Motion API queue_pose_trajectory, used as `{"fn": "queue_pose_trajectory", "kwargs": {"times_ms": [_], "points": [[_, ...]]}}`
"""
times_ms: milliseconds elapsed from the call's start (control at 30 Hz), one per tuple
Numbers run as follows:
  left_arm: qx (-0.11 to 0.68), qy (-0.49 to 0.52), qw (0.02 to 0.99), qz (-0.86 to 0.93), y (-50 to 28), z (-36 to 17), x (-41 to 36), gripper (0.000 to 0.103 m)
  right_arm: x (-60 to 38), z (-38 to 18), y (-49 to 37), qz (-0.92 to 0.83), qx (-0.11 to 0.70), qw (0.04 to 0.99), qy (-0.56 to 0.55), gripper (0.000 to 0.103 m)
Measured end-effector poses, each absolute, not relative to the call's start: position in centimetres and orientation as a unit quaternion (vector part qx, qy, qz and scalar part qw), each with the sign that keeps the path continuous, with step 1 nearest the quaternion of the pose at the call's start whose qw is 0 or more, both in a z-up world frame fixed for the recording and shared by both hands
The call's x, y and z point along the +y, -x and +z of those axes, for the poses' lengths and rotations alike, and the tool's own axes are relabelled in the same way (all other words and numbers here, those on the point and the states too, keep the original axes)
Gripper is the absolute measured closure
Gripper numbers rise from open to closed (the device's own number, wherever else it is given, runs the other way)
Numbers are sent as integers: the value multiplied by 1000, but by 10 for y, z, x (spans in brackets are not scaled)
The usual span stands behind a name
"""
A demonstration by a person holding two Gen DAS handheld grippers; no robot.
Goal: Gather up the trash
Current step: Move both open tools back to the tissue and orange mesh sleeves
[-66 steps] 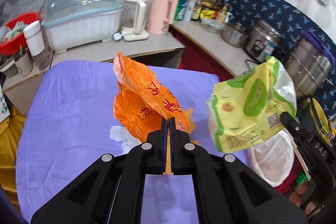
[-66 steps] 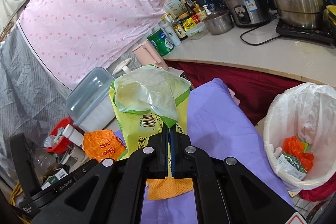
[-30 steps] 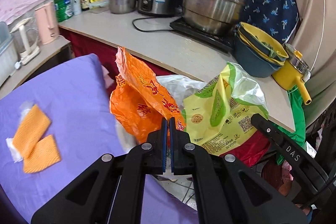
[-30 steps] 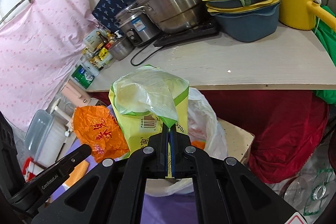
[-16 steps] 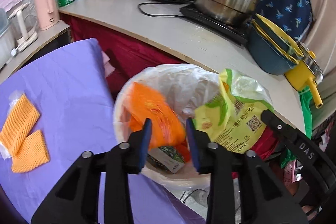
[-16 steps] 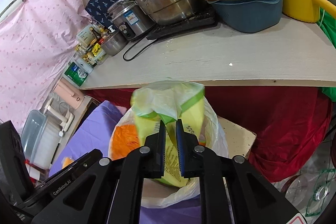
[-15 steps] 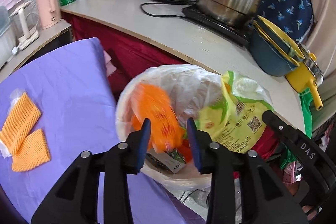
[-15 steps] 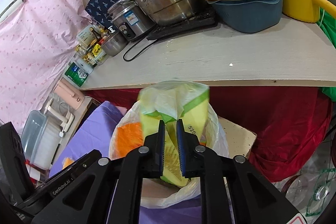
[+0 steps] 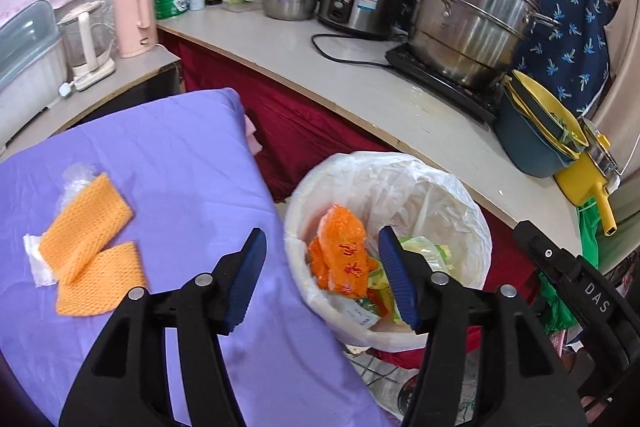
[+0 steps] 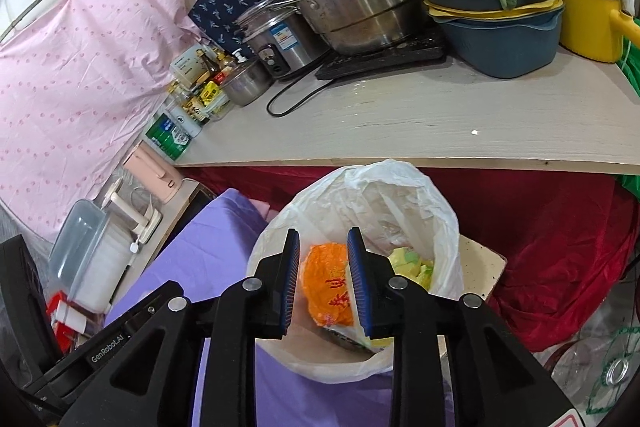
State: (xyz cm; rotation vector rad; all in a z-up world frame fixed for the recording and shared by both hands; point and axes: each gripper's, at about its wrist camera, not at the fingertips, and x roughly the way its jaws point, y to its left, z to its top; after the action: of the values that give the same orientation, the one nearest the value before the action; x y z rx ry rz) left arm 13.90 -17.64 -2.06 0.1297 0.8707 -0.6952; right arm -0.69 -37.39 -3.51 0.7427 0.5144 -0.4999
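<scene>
Both tools above white plastic-lined round trash bin (image 9: 304, 203). Left gripper (image 9: 322, 269) jaws spread wide, nothing held. Right gripper (image 10: 323, 281) jaws parted narrower, also empty.

Crumpled orange plastic bag w/ red print (image 9: 344, 259) lies inside bin, yellow-green snack packet (image 10: 412, 263) beside it, other wrappers under.

Left of bin on purple cloth-covered table (image 9: 168, 163): two orange mesh foam sleeves (image 9: 86, 233), overlapping, w/ scrap of clear film (image 9: 76, 177) and white paper scrap (image 9: 34, 263) at edges.

Handling guess: sleeves v. light, soft, squashy, not slippery; pinch through mid-fold where they overlap, may lift both. Film flimsy, prob. clings; pinch a raised crease.
</scene>
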Motion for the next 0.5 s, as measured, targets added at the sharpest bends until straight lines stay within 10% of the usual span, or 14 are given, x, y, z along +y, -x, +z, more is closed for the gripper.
{"fn": "queue_pose_trajectory", "kwargs": {"times_ms": [500], "points": [[417,-15,873,-252,-159,-12,-67,45,-291,-26,-30,-176,281,885,-327,74]]}}
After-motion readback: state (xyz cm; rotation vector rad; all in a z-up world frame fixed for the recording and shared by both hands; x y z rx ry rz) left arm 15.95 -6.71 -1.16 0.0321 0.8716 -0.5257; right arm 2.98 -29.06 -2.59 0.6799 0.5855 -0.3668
